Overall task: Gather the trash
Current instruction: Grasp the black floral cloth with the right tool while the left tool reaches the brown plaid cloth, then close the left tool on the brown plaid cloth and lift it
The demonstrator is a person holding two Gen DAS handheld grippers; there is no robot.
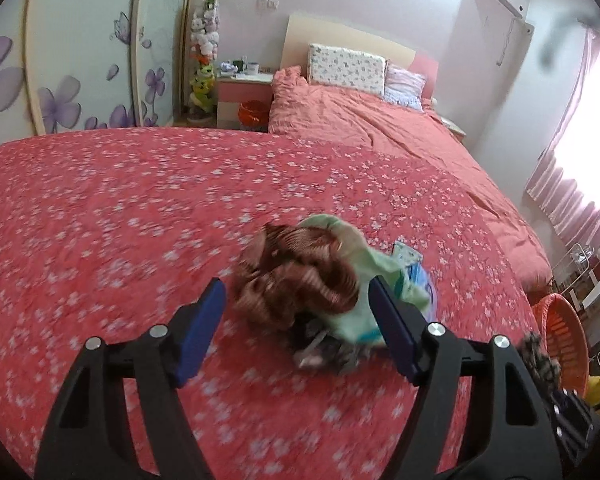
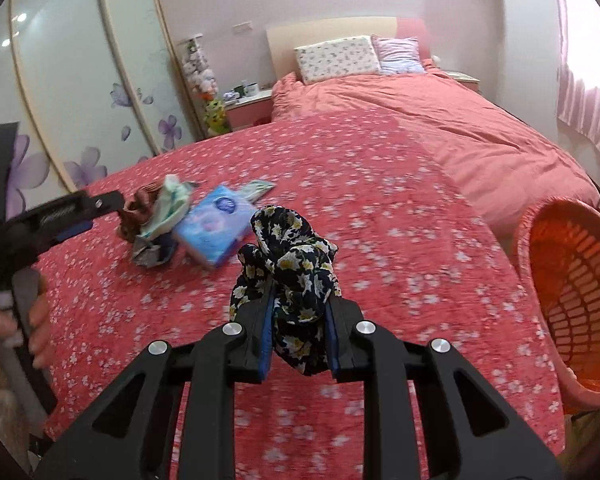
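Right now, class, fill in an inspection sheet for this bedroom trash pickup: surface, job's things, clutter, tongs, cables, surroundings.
Surface: red floral bedspread, pink duvet beyond.
Job's things: brown ruffled cloth and pale green cloth in a heap; blue tissue pack beside it; orange basket at the bed's right edge.
Clutter: small dark scraps under the heap, too blurred to name.
Tongs: left tongs open around the heap; right tongs shut on dark floral cloth.
Cables: nothing seen.
Surroundings: flowered wardrobe, pillows, nightstand, pink curtains.
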